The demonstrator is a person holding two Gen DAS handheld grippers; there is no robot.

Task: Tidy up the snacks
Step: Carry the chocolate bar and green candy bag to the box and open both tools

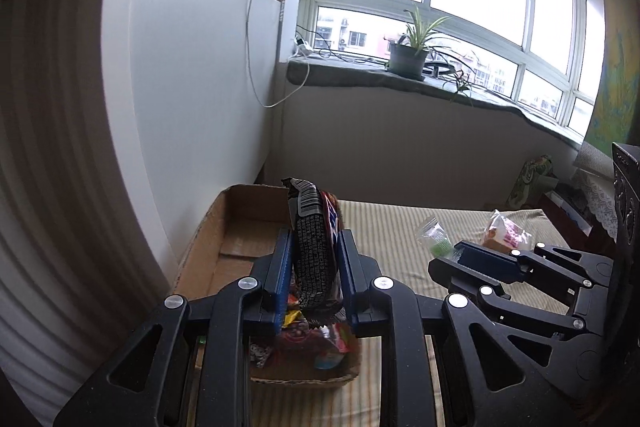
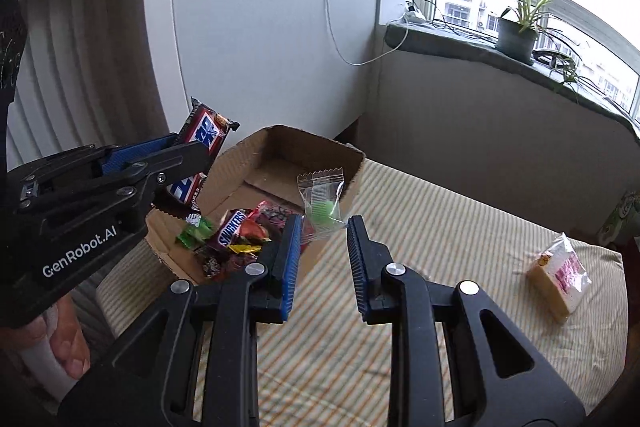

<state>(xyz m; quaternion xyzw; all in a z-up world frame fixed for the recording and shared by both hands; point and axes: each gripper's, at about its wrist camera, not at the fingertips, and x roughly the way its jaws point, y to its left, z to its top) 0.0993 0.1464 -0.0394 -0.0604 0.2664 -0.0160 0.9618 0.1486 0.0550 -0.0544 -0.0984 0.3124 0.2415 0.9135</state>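
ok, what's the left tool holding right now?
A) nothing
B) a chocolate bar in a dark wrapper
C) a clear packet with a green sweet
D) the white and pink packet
B: the left tool is clamped on a chocolate bar in a dark wrapper, held above the cardboard box; the right wrist view shows the same bar sticking out of it.

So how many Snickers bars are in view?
2. One bar is clamped in the left gripper above the box; another bar lies inside among other snacks. More may be hidden.
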